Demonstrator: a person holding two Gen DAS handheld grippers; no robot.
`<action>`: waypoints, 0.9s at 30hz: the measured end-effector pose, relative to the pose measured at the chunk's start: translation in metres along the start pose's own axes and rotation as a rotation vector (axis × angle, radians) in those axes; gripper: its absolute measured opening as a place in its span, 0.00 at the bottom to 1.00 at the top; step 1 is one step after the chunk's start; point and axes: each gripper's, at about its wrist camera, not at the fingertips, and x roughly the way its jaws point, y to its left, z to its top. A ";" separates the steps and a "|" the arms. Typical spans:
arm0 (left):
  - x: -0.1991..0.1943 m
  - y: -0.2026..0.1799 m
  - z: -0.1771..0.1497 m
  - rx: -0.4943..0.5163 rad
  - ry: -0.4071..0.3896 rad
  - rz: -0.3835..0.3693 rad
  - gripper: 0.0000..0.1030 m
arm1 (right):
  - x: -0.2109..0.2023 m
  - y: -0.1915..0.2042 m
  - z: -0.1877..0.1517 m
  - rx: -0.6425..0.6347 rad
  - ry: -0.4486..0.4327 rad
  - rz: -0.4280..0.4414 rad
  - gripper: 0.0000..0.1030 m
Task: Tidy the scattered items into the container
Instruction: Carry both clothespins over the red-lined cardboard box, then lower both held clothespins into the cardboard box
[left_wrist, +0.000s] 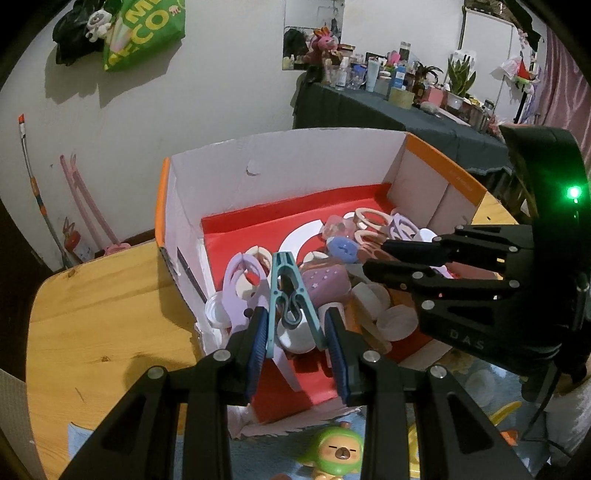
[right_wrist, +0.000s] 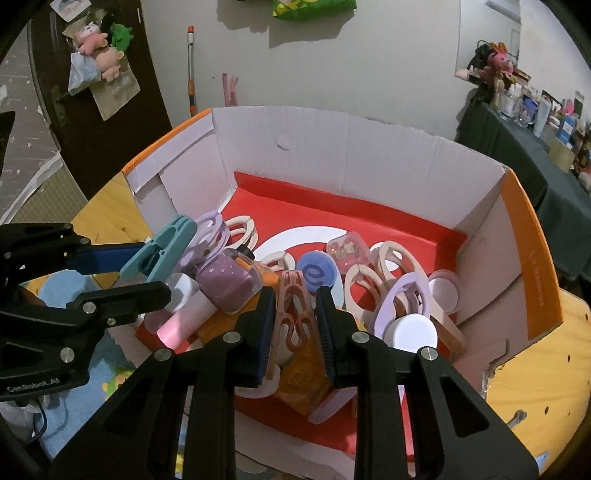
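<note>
Both tools hang over the open cardboard box (right_wrist: 369, 155), each clamped on a clothes peg. Left tool (left_wrist: 295, 332) grips the teal peg (left_wrist: 286, 291) between its blue pads, the peg's nose pointing away from the camera over the heap inside the box. Right tool (right_wrist: 293, 328) grips the dusty-pink peg (right_wrist: 293, 314) the same way, above an orange packet and the box's red floor.

From the right wrist view, the left tool (right_wrist: 122, 273) comes in from the left with the teal peg (right_wrist: 159, 249) sticking out past the box's near left corner. From the left wrist view, the right tool (left_wrist: 376, 262) reaches in from the right; its peg is hidden there.

Inside the box lie a purple starred bottle (right_wrist: 225, 284), a blue round lid (right_wrist: 316, 275), lilac and cream looped clips (right_wrist: 399, 295), white caps and a small clear pink case (right_wrist: 347, 251).

The box sits on a wooden worktop (left_wrist: 103, 295). Below the near box edge, off the worktop, a green-hooded toy figure (left_wrist: 338, 452) lies on a blue patterned surface.
</note>
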 end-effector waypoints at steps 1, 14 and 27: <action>0.000 0.000 0.000 0.000 0.002 0.000 0.33 | 0.001 0.000 0.000 -0.001 0.002 0.000 0.21; 0.011 0.006 -0.002 -0.015 0.029 0.003 0.33 | 0.006 0.002 -0.002 -0.010 0.023 -0.010 0.21; 0.016 0.006 0.000 -0.018 0.038 0.006 0.33 | 0.009 0.003 -0.005 -0.021 0.027 -0.025 0.21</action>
